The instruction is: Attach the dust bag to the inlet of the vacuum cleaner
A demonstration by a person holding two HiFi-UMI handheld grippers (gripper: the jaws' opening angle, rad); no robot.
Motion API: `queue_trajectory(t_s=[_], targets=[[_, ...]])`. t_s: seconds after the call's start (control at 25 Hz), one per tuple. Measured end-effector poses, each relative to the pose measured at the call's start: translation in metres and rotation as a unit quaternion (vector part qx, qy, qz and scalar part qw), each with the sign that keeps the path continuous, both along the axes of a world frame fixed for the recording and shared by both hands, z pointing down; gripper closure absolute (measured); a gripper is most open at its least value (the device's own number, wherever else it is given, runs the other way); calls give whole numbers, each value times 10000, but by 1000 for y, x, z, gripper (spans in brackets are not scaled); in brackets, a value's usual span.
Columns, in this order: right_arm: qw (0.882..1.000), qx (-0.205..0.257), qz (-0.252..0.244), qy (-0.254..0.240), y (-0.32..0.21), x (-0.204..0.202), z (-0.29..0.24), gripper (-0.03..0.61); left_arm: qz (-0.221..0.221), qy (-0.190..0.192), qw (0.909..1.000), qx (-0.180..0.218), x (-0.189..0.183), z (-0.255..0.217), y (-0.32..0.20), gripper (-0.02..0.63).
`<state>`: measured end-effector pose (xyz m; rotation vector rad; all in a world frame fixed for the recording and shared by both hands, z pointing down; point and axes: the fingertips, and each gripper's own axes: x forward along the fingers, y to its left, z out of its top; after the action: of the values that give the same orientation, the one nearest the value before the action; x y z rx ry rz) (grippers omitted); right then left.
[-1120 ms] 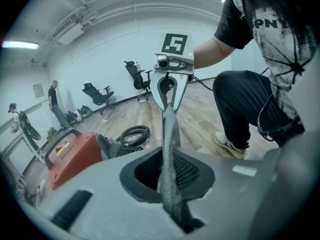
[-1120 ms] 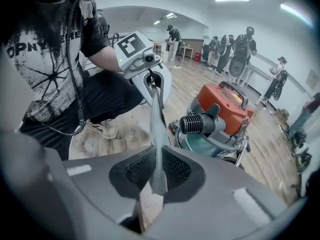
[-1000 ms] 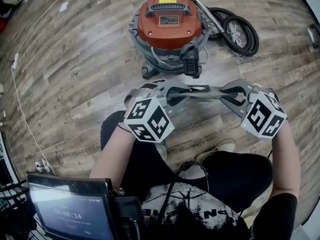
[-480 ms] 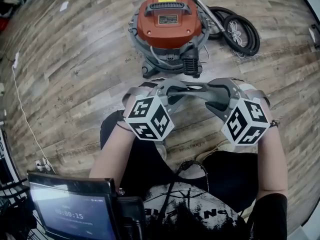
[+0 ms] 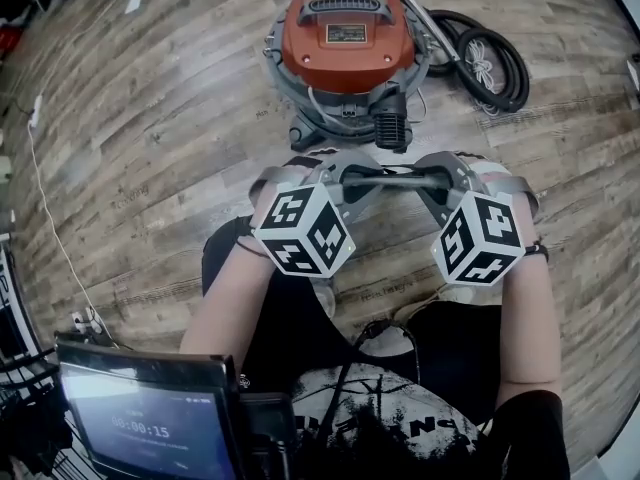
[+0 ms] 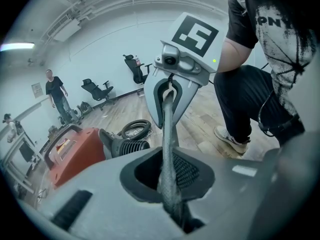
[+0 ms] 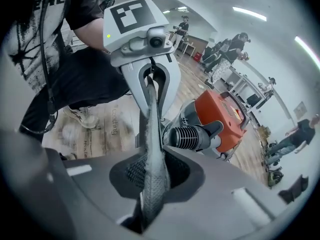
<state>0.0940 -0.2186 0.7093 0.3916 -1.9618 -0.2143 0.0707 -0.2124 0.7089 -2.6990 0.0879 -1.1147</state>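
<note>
Both grippers are clamped on the dust bag [image 5: 390, 178]. The left gripper [image 5: 345, 181] pinches one end. The right gripper [image 5: 437, 180], whose jaws have just been closing, grips the other end with grey fabric between them. The bag is held above the floor [image 5: 150, 148], just short of the vacuum cleaner [image 5: 348, 38], and is stretched into a narrow band. Its long axis runs left to right across the person, roughly level, broadside to the black ribbed port [image 5: 391, 126], which appears to be the inlet. Keep the tension even. The bag's opening is not discernible here, so find it and turn it toward the port before advancing.
</note>
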Motion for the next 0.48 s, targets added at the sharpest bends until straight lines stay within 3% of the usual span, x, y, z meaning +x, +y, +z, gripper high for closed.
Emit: queue_trajectory(t_s=[0.48], targets=[[9997,207,-43,-108,-11,-3,2,502,-142,-271,9995,29,2,7,-12,586]])
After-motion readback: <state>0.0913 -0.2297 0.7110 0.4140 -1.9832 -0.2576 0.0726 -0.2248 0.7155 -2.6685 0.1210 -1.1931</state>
